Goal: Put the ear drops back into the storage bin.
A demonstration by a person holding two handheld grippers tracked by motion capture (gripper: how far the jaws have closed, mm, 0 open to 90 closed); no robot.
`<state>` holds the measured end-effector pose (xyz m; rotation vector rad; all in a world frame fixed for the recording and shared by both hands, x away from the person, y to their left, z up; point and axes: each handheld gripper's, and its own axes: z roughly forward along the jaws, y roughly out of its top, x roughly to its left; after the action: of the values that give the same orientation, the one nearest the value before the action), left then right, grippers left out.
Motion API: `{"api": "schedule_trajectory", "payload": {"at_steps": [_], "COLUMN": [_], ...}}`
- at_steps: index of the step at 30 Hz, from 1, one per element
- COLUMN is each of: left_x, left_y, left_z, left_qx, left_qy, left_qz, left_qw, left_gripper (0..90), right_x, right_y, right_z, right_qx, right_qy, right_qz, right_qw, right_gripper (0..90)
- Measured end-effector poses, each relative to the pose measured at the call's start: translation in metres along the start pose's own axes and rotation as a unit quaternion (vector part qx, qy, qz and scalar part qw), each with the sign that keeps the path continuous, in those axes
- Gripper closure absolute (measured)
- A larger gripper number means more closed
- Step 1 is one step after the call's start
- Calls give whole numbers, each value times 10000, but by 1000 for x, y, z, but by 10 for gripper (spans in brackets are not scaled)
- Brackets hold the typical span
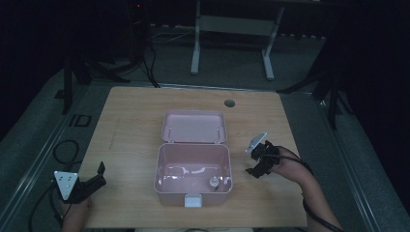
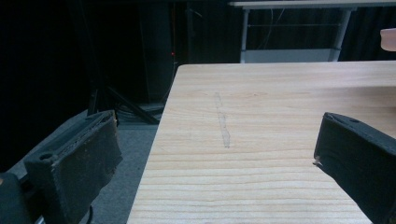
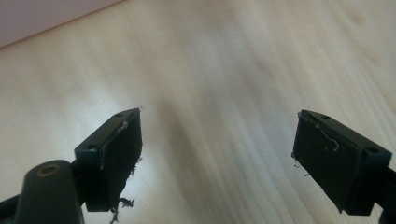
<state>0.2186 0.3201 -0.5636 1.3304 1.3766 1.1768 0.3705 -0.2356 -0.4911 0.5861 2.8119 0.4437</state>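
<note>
High view: a pink lidded box (image 1: 192, 174) sits open at mid counter (image 1: 130, 121), a small knob-like object (image 1: 212, 182) inside. Right tool (image 1: 255, 164), jaws spread, empty, hovers just beside its right wall. Left tool (image 1: 94, 181), spread, rests at the counter's near-left edge.

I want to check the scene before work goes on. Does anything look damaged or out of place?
Mostly tidy. The right gripper has frayed fibres hanging from its pads. The pink box stands open, with a small object inside.
</note>
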Motion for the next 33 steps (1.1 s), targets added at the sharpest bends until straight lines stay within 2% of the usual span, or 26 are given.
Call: {"api": "schedule_trajectory", "payload": {"at_steps": [2, 3, 4, 5, 7, 9, 10, 11, 14, 15, 16, 19, 23, 24, 25, 26, 27, 33], "left_x": [0, 0, 0, 0, 0, 0, 0, 0, 0, 0, 0, 0, 0, 0, 0, 0, 0, 0], "left_y": [0, 0, 0, 0, 0, 0, 0, 0, 0, 0, 0, 0, 0, 0, 0, 0, 0, 0], "left_z": [0, 0, 0, 0, 0, 0, 0, 0, 0, 0, 0, 0, 0, 0, 0, 0, 0, 0], "left_qx": [6, 4, 2, -4, -1, 0, 0, -2, -2, -4, -4, -4, -3, -3, -5, -5, -1, -1], "left_qy": [0, -1, -3, 0, -3, -5, -2, -2, -15, -13, -13, -8, -9, -10, -8, -11, -11, -4], "left_qz": [2, 4, 6, 3, 3, 1, 6, 6, -5, -16, -15, -3, -10, -9, -7, -6, -6, -6], "left_qw": [10000, 10000, 10000, 10000, 10000, 10000, 10000, 10000, 10000, 10000, 10000, 10000, 10000, 10000, 10000, 10000, 10000, 10000], "left_gripper": [5, 5, 5, 5, 5, 5, 5, 5, 5, 5, 5, 5, 5, 5, 5, 5, 5, 5], "right_x": [-1, -1, -1, -1, 0, 0, 0, 0, -1, -1, -1, -2, 0, 1, 3, 3, 3, 7], "right_y": [-5, -10, -10, -16, -18, -25, -25, -28, -36, -42, -42, -51, -60, -62, -67, -67, -69, -81], "right_z": [2, 5, 5, 7, 8, 11, 11, 12, 13, 14, 14, 15, 18, 19, 20, 20, 20, 22], "right_qx": [-147, -254, -254, -360, -403, -598, -598, -659, -887, -1056, -1056, -1239, -1322, -1373, -1465, -1465, -1522, -1841], "right_qy": [-126, -268, -268, -410, -456, -596, -596, -677, -869, -1003, -1003, -1109, -1337, -1380, -1458, -1458, -1456, -1632], "right_qz": [222, 380, 380, 531, 588, 827, 827, 900, 1171, 1377, 1377, 1651, 1808, 1859, 1992, 1992, 2035, 2344], "right_qw": [9996, 9986, 9986, 9971, 9964, 9930, 9930, 9915, 9853, 9797, 9797, 9722, 9654, 9631, 9579, 9579, 9561, 9405], "right_gripper": [154, 154, 154, 151, 144, 142, 142, 142, 142, 142, 142, 143, 142, 142, 142, 142, 142, 140]}}
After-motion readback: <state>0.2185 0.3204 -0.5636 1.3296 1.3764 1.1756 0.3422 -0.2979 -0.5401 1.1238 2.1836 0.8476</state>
